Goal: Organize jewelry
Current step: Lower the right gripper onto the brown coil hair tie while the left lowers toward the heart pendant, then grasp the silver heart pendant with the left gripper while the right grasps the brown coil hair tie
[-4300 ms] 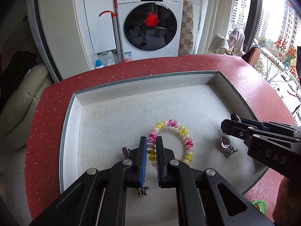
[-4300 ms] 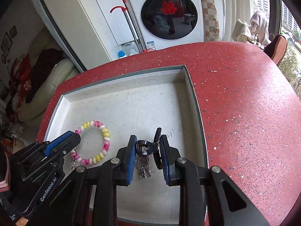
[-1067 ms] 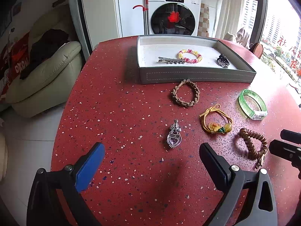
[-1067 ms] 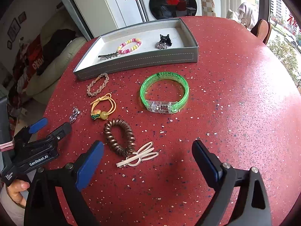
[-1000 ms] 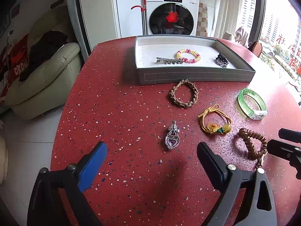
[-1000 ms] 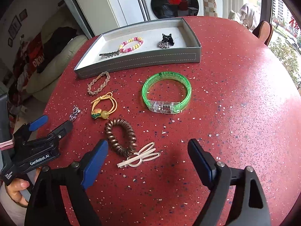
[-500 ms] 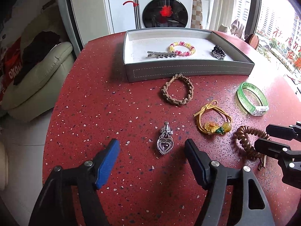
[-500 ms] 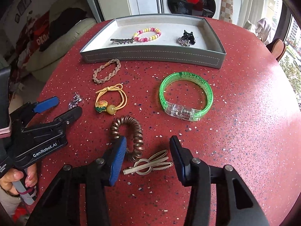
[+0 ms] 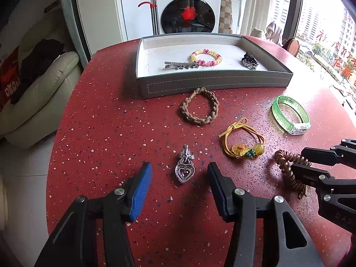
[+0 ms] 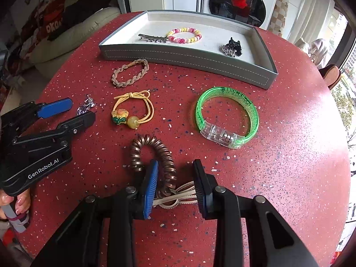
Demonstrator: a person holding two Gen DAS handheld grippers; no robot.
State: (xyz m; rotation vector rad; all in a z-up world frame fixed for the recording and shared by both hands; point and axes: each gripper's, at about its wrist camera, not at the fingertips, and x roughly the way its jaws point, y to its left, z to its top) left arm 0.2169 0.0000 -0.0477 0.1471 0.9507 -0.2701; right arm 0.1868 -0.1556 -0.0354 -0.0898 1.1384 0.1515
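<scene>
A grey tray [image 9: 213,84] at the table's far side holds a metal hair clip [image 9: 181,65], a pink-yellow coil bracelet [image 9: 206,56] and a dark claw clip [image 9: 249,60]. My left gripper [image 9: 179,173] is open, its jaws either side of a silver heart pendant [image 9: 185,169]. My right gripper [image 10: 175,173] is open, straddling a brown coil hair tie [image 10: 153,153] and a cream hair clip [image 10: 175,197]. A braided bracelet [image 9: 200,109], a yellow cord tie with a flower [image 9: 243,141] and a green bangle [image 9: 290,114] lie on the table.
The red speckled round table [image 9: 106,129] drops off to the left towards a cream sofa [image 9: 37,95]. A washing machine [image 9: 188,11] stands behind the tray. The right gripper also shows in the left wrist view [image 9: 299,159].
Both grippers have come down and forward towards the table and narrowed their jaws. The left now frames the heart pendant, the right the brown coil tie and cream clip.
</scene>
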